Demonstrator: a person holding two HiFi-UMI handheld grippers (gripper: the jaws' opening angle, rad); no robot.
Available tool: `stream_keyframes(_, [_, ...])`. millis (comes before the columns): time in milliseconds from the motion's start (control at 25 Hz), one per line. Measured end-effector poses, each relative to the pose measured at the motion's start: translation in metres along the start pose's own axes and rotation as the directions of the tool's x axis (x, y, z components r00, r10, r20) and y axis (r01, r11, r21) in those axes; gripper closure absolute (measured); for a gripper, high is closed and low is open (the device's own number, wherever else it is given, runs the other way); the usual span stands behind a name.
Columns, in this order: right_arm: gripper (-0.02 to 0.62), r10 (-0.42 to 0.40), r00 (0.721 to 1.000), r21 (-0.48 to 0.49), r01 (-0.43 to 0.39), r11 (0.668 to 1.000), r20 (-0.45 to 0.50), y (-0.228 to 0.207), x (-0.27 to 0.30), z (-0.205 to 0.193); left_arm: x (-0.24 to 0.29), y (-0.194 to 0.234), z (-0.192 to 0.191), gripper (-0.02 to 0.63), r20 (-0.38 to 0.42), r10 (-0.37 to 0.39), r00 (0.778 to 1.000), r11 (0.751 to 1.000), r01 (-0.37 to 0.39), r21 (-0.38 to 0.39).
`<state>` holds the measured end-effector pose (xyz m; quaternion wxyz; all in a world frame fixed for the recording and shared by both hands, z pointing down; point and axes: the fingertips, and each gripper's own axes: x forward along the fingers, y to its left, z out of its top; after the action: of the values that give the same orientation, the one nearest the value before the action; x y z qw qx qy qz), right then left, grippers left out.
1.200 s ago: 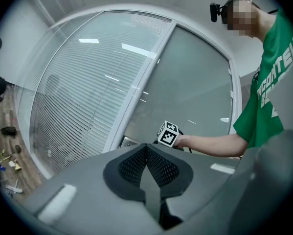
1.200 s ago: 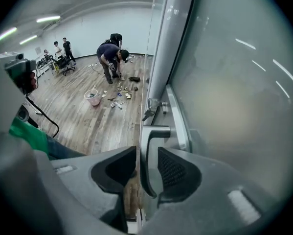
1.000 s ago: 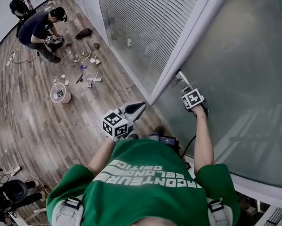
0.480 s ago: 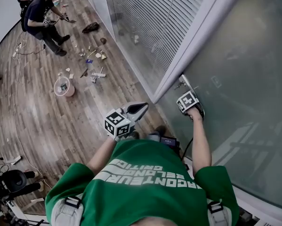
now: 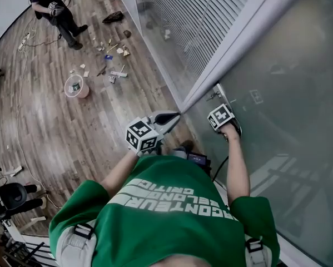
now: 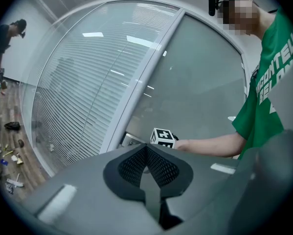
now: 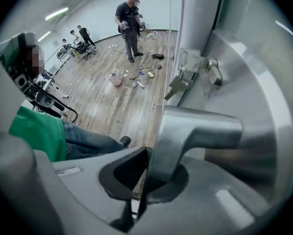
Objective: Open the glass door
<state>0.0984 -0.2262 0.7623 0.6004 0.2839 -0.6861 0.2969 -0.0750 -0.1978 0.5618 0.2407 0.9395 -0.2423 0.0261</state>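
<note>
With the right gripper (image 7: 145,153) clamped on the lever handle (image 7: 200,126) at the left edge of the glass door (image 5: 288,93), and the left gripper (image 6: 146,150) closed and empty nearby, the grasp looks made, while turning the handle and swinging the door remain.

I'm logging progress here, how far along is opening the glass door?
Done: the right tool has just closed on the door handle. In hand: that grip; the left tool is shut and empty. Left: the glass door looks shut against its frame, so pressing the handle and swinging the door probably remain.
</note>
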Motion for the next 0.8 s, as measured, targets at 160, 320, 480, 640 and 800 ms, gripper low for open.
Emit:
stream_keyframes(160, [0.601,0.052,0.999,-0.004,-0.052,0.999,0.012,0.004,0.003,0.000,0.008,-0.002,0.007,0.589,0.007,0.000,1.000,1.000,0.000,-0.007])
stream_keyframes(320, [0.603,0.068,0.997,-0.015,-0.067,0.998,0.022,0.007,0.000,0.003,0.014,0.000,0.009,0.589,0.005,0.006,1.000,1.000,-0.005,-0.015])
stream_keyframes(480, [0.603,0.059,0.998,-0.019,-0.058,0.998,0.031,0.005,0.000,0.005,0.023,0.003,0.008,0.589,-0.009,0.003,1.000,1.000,-0.003,-0.017])
stream_keyframes(640, [0.603,0.056,0.998,-0.019,-0.055,0.998,0.032,0.006,-0.002,0.006,0.034,0.000,0.012,0.589,-0.019,-0.014,1.000,1.000,0.013,-0.016])
stream_keyframes(800, [0.603,0.056,0.998,-0.010,-0.056,0.998,0.028,0.009,0.000,0.004,0.043,-0.004,0.008,0.590,-0.028,-0.032,0.999,0.999,0.032,-0.014])
